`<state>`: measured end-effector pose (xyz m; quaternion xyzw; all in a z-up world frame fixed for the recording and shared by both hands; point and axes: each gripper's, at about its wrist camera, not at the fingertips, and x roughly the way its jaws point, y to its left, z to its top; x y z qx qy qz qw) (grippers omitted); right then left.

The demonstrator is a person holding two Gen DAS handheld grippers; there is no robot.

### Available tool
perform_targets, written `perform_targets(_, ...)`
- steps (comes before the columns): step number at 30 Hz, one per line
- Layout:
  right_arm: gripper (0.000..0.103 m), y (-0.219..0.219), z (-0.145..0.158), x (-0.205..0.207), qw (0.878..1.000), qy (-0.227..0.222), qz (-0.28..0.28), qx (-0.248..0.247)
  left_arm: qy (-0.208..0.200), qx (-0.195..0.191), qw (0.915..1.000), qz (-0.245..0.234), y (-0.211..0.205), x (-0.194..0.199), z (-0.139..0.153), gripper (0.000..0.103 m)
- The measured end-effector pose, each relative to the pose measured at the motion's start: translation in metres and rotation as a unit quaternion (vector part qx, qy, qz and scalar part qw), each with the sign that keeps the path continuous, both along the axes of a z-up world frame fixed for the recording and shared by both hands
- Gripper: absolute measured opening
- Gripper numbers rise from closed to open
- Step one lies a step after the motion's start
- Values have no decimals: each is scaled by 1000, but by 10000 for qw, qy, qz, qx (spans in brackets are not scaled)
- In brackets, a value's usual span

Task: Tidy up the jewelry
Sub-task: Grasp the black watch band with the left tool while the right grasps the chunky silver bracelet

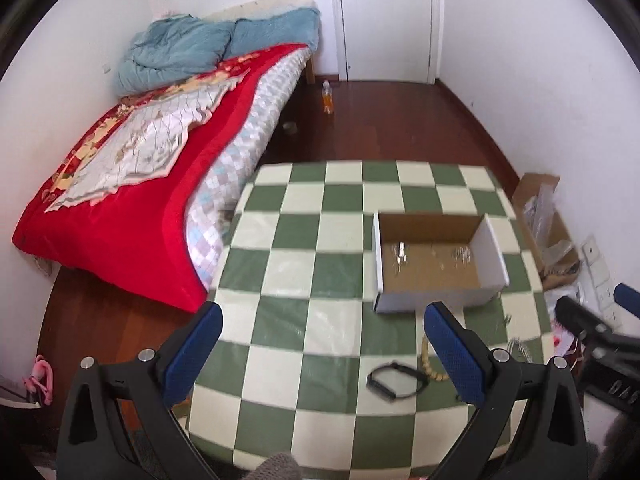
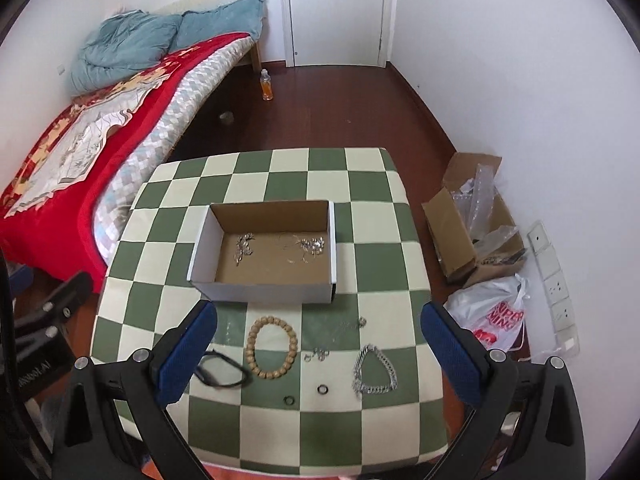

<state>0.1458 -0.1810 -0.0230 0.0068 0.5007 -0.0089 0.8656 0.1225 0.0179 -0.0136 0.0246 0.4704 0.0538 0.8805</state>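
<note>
An open cardboard box sits on the green-and-cream checkered table; silver chains and a second silver tangle lie inside it. In front of the box lie a wooden bead bracelet, a black band, a silver chain bracelet, small earrings and two dark rings. My right gripper hovers open above these pieces. My left gripper is open over the table's left part, empty.
A bed with a red cover stands left of the table. An open cardboard carton and a plastic bag lie on the floor at right, by a wall socket strip. A bottle stands near the door.
</note>
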Motion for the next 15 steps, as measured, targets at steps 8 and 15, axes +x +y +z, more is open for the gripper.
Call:
perform_targets(8, 64, -44, -77, -15, 9951, 868, -365, 294, 838, -136, 9963, 162, 1, -3, -70, 102)
perform_targets(15, 62, -82, -149, -21, 9855, 1376, -930, 349, 1613, -491, 9854, 218, 0, 11, -136, 102)
